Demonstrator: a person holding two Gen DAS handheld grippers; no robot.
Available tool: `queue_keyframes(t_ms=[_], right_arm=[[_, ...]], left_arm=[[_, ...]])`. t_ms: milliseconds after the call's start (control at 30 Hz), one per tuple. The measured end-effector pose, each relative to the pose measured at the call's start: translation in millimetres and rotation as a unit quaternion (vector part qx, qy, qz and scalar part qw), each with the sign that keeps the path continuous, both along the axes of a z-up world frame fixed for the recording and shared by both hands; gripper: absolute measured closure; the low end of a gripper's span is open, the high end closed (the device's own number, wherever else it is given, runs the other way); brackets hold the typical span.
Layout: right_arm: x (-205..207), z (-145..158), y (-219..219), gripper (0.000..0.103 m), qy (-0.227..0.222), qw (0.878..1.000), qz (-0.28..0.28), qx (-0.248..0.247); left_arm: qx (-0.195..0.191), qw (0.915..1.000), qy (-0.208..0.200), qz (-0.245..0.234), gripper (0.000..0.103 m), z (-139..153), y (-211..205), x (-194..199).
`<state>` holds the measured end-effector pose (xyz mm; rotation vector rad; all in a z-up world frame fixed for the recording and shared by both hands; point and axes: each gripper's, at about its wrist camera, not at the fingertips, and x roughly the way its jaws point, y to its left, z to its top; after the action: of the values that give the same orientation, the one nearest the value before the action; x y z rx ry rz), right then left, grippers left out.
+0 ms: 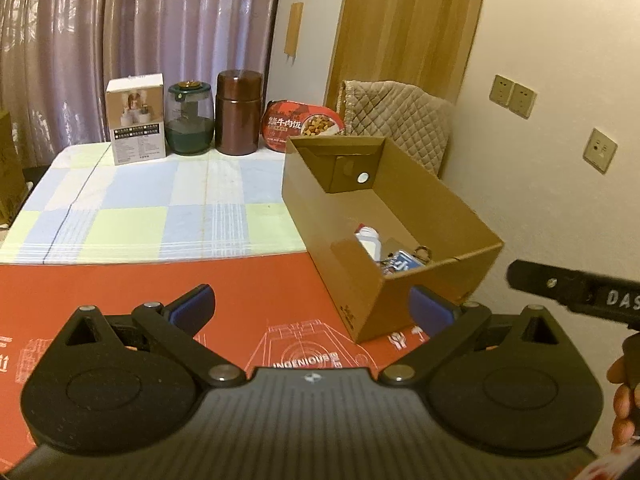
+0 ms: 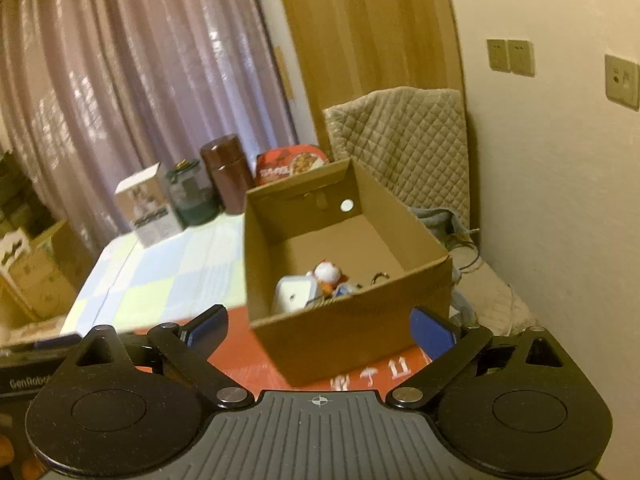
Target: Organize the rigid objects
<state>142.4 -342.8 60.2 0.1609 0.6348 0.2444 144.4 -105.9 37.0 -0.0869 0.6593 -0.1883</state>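
An open cardboard box (image 1: 436,216) (image 2: 400,248) stands on the red mat, holding a white container (image 2: 294,294), a small red-and-white figure (image 2: 328,274), a blue packet (image 1: 404,262) and a metal ring. My left gripper (image 1: 312,306) hovers open over the mat in front of the box's near left corner, nothing between its blue pads. Just before the box's near wall, my right gripper (image 2: 320,330) is open and empty too. Part of the right gripper (image 1: 576,288) shows at the right edge of the left wrist view.
At the far edge of the checked cloth (image 1: 160,208) stand a white carton (image 1: 136,120), a green glass jar (image 1: 189,120), a brown canister (image 1: 239,114) and a red meal bowl (image 1: 304,124). A quilted chair back (image 2: 400,148) rises behind the box. Cardboard boxes (image 2: 36,272) sit at left.
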Motion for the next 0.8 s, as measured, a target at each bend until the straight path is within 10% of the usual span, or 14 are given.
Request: queue_keyframes(t_ms=[800], right_arm=[[-111.9, 24.1, -11.5, 0.008, 0.010, 0.998, 0.048, -0.042]], left_arm=[[0.003, 0.9998, -0.005, 0.021, 0.002, 34.4, -14.2, -121.6]])
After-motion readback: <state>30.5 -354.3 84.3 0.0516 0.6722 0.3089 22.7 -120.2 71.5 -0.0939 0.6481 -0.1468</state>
